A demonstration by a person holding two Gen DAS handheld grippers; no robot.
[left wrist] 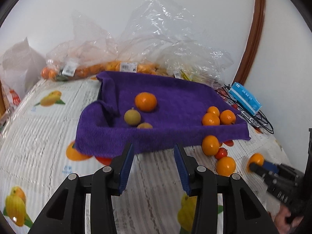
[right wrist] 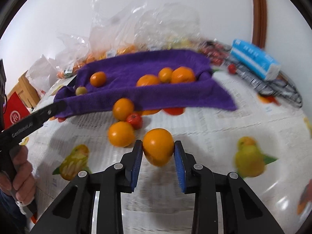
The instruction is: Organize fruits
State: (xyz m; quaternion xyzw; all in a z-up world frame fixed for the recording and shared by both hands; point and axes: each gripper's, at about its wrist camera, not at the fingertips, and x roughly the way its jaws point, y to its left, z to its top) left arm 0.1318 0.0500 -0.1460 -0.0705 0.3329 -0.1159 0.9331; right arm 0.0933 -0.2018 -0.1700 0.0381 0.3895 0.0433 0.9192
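**Right gripper on a mandarin, tray lies ahead and up-frame**

We note the right gripper (right wrist: 158,152) clamped on a mandarin (right wrist: 158,149): both blue pads (right wrist: 136,159) press its sides, the fruit sitting at the fingertips, just off the fruit-print tablecloth (right wrist: 214,128). No earlier frame, so we record the grip only as it stands.

Landmark: the purple towel (right wrist: 136,72) lining the tray. The held mandarin lies on the near side of the towel's front edge, apart from it. Two loose mandarins (right wrist: 120,133) and a small red fruit (right wrist: 134,120) sit between the held one and that edge, slightly left. Inside the towel we count four orange fruits (right wrist: 183,75) and a greenish one (right wrist: 81,90).

The left gripper (left wrist: 154,156) hangs empty, jaws parted, just short of the towel's near edge (left wrist: 136,142); nothing between its pads.

Judgement: the round fruit has no long axis to mind. The next move likely carries it forward over the loose fruits into the towel. The right hand is plainly the one engaged.
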